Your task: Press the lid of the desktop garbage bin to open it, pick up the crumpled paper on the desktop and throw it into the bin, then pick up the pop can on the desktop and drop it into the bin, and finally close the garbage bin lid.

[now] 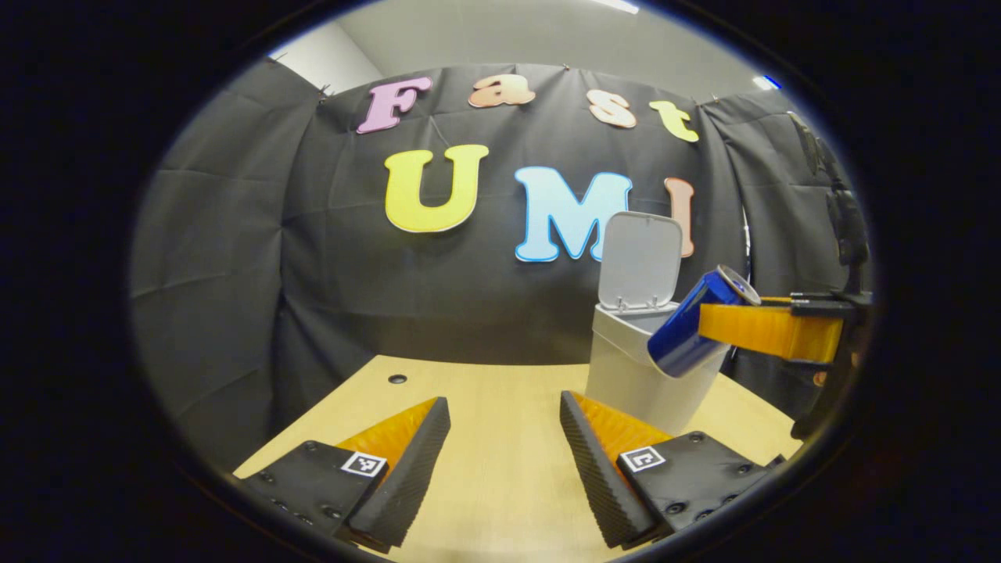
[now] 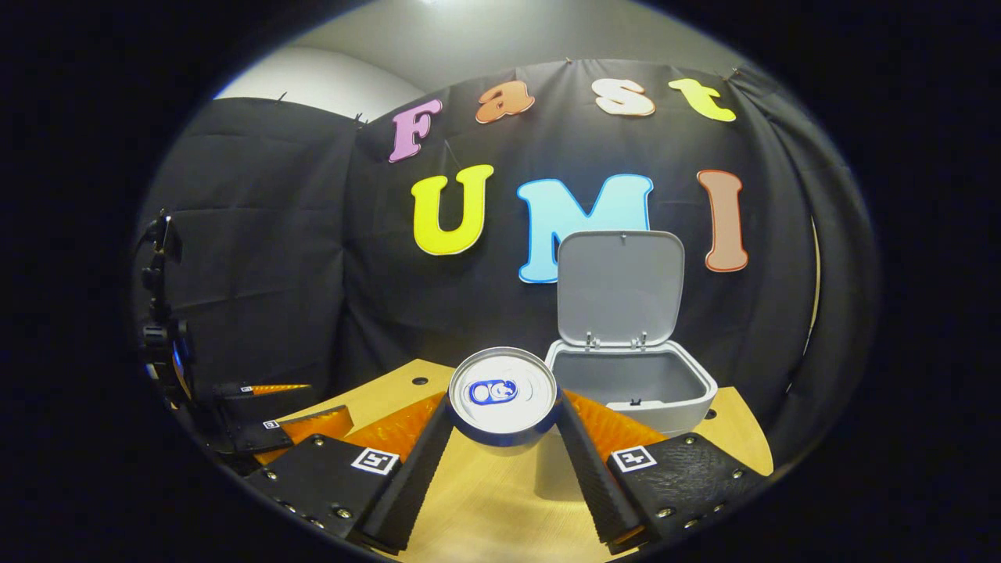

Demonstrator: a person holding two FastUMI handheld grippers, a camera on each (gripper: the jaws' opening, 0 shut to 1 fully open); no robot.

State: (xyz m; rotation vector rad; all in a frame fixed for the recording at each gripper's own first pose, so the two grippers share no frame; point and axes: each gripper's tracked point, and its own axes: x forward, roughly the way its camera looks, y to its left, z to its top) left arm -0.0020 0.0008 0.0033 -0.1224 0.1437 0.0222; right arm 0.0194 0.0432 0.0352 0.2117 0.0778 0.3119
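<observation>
Pop can (image 2: 504,396) between right jaws.

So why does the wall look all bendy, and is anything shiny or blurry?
In both views the fisheye lens bows the wall and table edges. In the right gripper view, the can top, held in the right claw, gleams with glare. In the left gripper view, ceiling lights flare at the top, the blue can shows a highlight, and the bin looks sharp.
</observation>
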